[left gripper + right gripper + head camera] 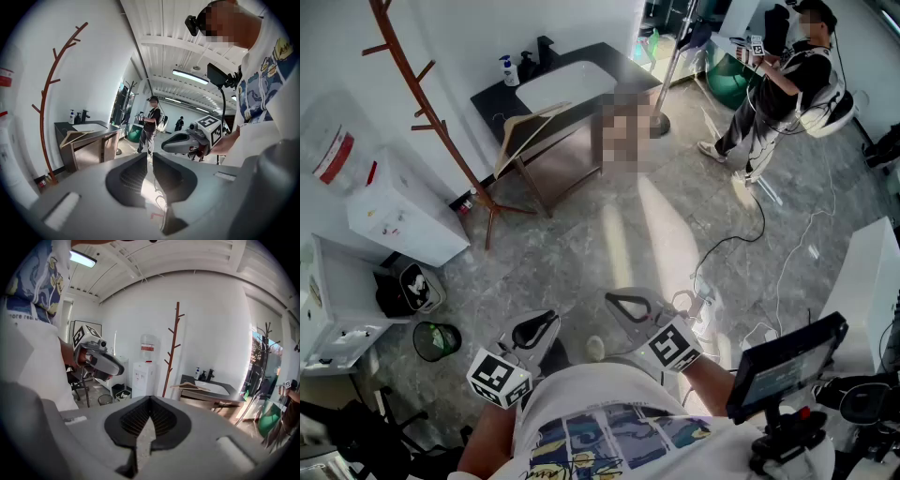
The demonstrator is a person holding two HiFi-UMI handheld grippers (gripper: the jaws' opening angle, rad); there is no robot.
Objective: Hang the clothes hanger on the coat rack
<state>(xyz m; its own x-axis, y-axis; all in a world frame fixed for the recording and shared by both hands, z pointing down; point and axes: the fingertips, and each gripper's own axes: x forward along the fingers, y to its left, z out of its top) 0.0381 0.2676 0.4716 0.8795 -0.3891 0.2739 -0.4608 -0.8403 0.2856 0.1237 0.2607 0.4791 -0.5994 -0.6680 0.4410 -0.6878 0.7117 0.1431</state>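
A light wooden clothes hanger [529,131] lies on the front corner of a dark counter [609,62] across the room; it also shows in the left gripper view as the hanger [75,136] and in the right gripper view as the hanger [192,386]. The tall brown coat rack [420,98] with bare pegs stands left of the counter, against the white wall. Both grippers are held close to my body, far from the hanger. My left gripper [549,321] is shut and empty. My right gripper [615,301] is shut too, with nothing in it.
A water dispenser [401,214] and a black bin [437,339] stand at the left. A person [780,82] stands at the back right, with cables [766,246] trailing over the grey floor. A screen on a stand [787,364] is close at my right.
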